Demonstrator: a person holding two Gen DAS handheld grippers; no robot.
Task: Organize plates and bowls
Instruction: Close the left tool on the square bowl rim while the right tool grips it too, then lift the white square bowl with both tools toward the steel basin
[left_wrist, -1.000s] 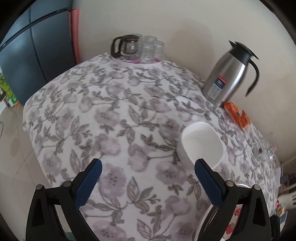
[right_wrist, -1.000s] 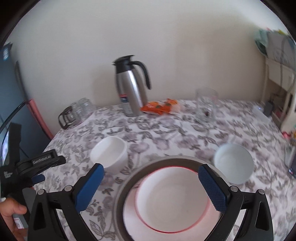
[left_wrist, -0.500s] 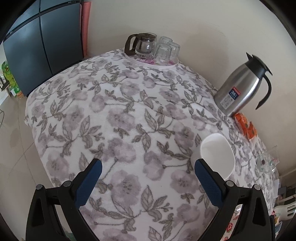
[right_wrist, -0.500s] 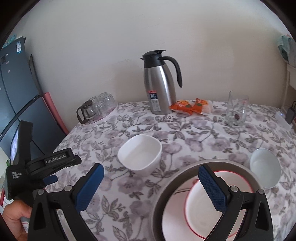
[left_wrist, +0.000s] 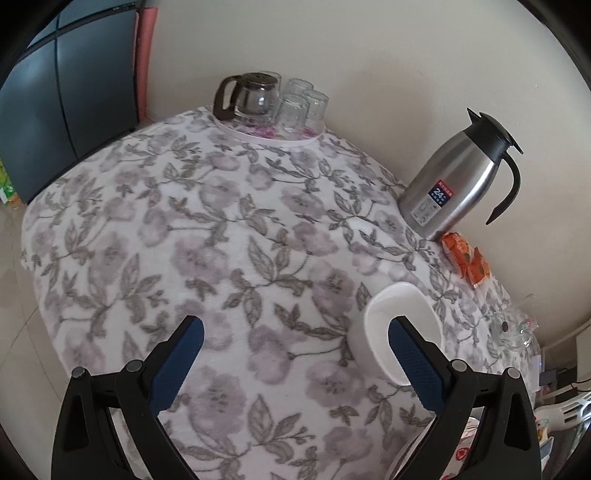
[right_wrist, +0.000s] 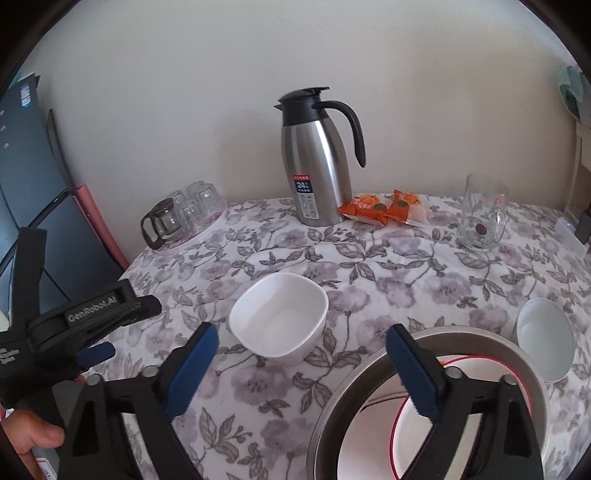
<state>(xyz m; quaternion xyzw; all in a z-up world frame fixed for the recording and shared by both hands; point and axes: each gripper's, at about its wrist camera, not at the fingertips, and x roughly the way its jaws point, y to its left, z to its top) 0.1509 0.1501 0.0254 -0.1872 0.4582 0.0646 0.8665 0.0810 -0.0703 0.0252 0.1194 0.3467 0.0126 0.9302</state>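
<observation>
**K:** Floral tablecloth against a plain wall. Over the last second the right tongs pulled back and swung left: before, they sat square over the plate; now the square bowl is ahead between the tips and the plate is under the right tip only.

**M:** Left tongs?

**K:** Left tongs drifted away, then came back. Square bowl is just behind their right tip again. Both sets gape wide, nothing held.

**M:** Meaning?

**K:** My read: nothing gripped yet, and the square bowl is the next pick, probably to stack on the plate.

**M:** Containers?

**K:** Square bowl looks empty. Round bowl beyond the right tip, empty, just beside the steel pan. The pan holds the red-rimmed plate. Far right, a glass mug with one small dark item inside. Far left, a tray with a glass pot and upturned glasses. A flask stands straight ahead by the wall.
</observation>
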